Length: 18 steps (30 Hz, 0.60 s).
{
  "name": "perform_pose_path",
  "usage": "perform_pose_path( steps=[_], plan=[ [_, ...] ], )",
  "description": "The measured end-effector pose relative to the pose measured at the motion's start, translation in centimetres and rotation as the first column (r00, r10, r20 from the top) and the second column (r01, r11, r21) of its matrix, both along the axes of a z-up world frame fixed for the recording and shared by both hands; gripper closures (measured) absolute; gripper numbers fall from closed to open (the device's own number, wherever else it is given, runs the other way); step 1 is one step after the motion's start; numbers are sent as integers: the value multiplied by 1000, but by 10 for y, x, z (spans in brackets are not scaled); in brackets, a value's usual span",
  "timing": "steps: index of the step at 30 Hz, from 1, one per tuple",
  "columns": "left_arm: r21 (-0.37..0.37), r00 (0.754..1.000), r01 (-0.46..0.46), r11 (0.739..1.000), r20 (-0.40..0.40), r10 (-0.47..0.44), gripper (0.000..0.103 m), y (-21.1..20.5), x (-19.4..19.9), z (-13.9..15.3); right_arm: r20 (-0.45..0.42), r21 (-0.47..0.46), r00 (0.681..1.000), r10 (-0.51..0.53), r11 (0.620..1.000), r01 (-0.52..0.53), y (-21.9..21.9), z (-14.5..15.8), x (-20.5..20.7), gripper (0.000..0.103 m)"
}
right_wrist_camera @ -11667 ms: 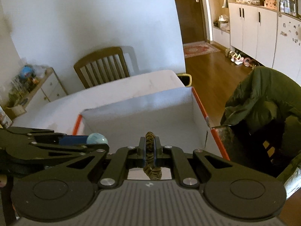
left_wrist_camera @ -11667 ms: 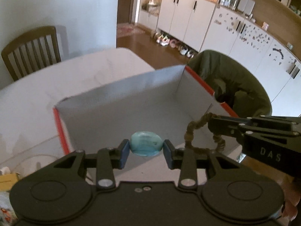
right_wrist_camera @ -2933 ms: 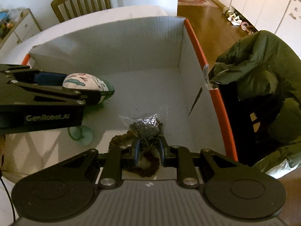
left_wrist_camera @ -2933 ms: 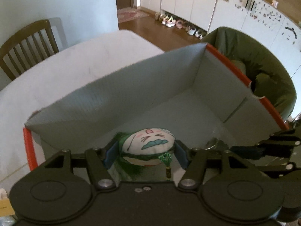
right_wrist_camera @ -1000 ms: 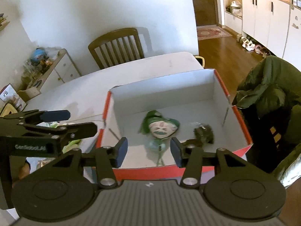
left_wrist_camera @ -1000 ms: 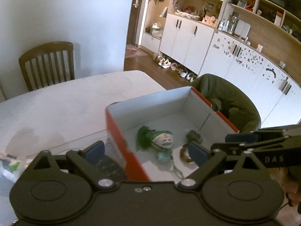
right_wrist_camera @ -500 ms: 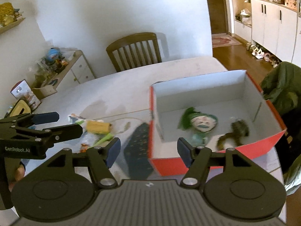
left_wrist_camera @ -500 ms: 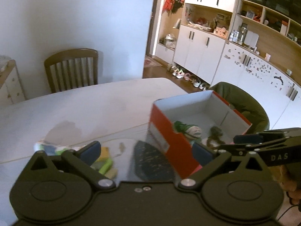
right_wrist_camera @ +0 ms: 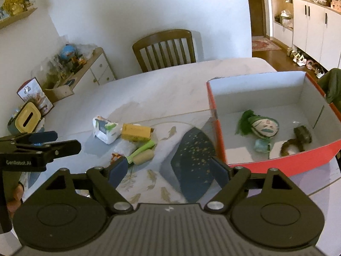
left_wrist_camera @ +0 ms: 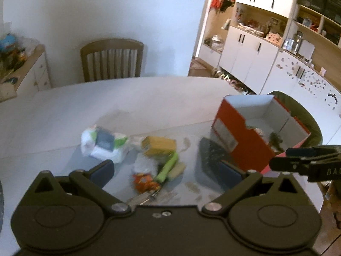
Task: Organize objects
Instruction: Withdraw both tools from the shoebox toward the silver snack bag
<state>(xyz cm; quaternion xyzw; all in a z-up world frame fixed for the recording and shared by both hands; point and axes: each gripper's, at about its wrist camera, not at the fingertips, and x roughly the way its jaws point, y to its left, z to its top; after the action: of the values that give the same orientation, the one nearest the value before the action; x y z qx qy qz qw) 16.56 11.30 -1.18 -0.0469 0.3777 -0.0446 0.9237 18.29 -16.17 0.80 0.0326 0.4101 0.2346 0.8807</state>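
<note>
The left wrist view is smeared, so the small pile on the bench (right_wrist_camera: pixel 149 89) reads better from the right wrist: a white packet (right_wrist_camera: pixel 105 131), a yellow box (right_wrist_camera: pixel 136 132), a green stick (right_wrist_camera: pixel 141 148) and a pale roll (right_wrist_camera: pixel 143 157) lie touching or nearly so, with something orange (left_wrist_camera: pixel 145 181) at the near edge, half hidden behind the right tongs (right_wrist_camera: pixel 170 171). A dark speckled item (right_wrist_camera: pixel 191 160), perhaps a pouch, lies just left of the red box (right_wrist_camera: pixel 277 164), its near end cut off by those tongs. Inside the box sit a painted face toy with green hair (right_wrist_camera: pixel 264 125), a pale blue piece (right_wrist_camera: pixel 262 145) and a brown coil (right_wrist_camera: pixel 298 138); the near wall hides part of the floor. Both the left tongs (left_wrist_camera: pixel 168 173) and the right are spread wide, holding nothing. Bare bench stretches far toward the chair (right_wrist_camera: pixel 165 49).
</note>
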Motion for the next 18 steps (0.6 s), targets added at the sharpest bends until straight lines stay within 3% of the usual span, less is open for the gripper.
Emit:
perform_pose_path(
  steps=[9, 18],
  plan=[
    [-24, 990, -103, 994, -102, 100, 0, 42, -7, -43, 9, -60, 1000, -5, 998, 5, 40, -21, 1, 19],
    [-47, 975, -107, 993, -203, 96, 0, 49, 0, -81, -40, -108, 999, 18, 994, -22, 76, -53, 14, 19]
  ],
)
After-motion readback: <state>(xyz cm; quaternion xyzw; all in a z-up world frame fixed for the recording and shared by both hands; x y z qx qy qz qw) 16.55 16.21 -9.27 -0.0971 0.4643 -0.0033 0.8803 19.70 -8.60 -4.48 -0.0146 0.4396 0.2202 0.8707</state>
